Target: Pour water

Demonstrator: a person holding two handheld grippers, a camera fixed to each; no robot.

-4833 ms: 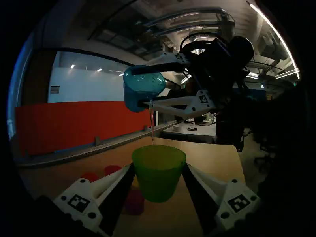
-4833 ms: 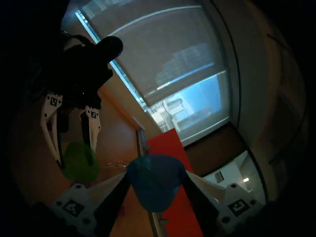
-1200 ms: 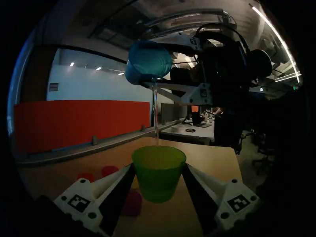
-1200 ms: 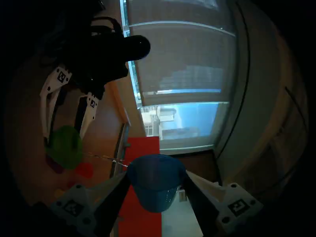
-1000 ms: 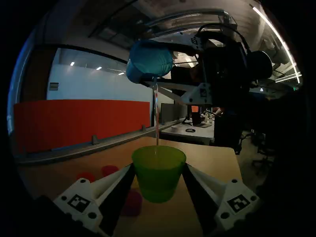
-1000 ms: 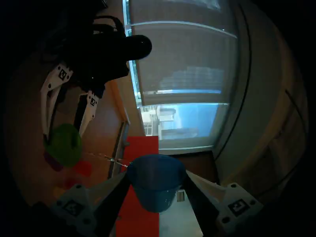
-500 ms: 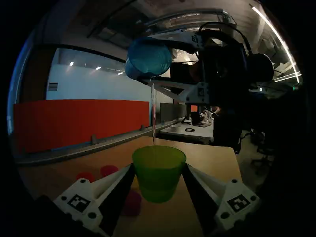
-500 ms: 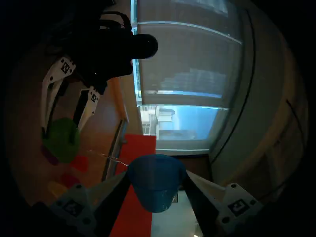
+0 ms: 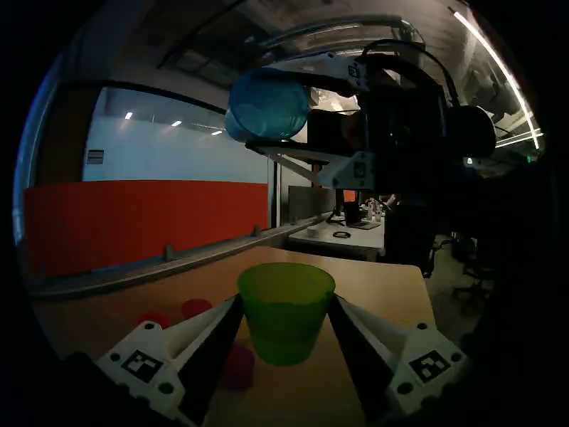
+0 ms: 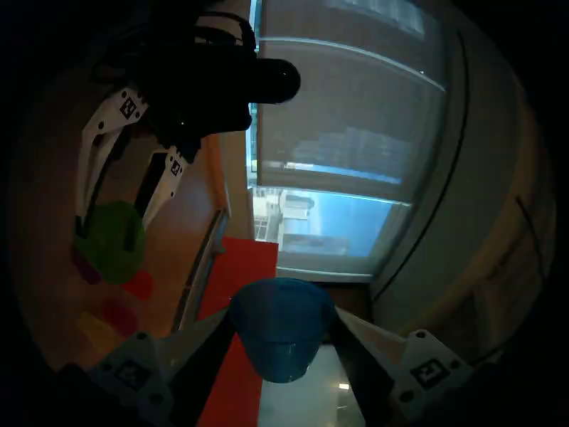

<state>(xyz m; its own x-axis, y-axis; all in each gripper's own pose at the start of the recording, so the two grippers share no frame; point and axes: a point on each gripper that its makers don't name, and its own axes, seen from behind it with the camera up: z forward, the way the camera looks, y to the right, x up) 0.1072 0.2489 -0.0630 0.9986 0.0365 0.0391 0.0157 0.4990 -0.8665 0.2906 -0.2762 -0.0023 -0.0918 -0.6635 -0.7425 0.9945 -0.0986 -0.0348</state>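
**Left gripper view.** Your left gripper (image 9: pixel 286 302) has its jaws closed on the green cup (image 9: pixel 286 324), one finger pressed to each side. The cup stands upright with its mouth open to the ceiling, over the middle of the table (image 9: pixel 387 285), whose far edge runs behind it. A few small red and pink things (image 9: pixel 195 307) lie toward the table's left edge.

Directly above the green mouth and slightly behind it, your right gripper (image 9: pixel 264 107) clamps the blue cup (image 9: pixel 274 99). That cup is tipped well over, with its long axis lying close to level and its lip at the low side. No stream joins the two cups, though in this dim light a thin trickle could be lost.

**Right gripper view.** The jaws grip the blue cup by its walls. The whole scene is rolled, with the table at the left, so your right wrist is turned roughly a quarter round. The green cup sits far off at the left between the left gripper's white fingers, below the blue lip.

The pour looks finished or nearly so. The next move turns on that vertical line-up, so keep the lip over the green mouth while you roll your right wrist upright.
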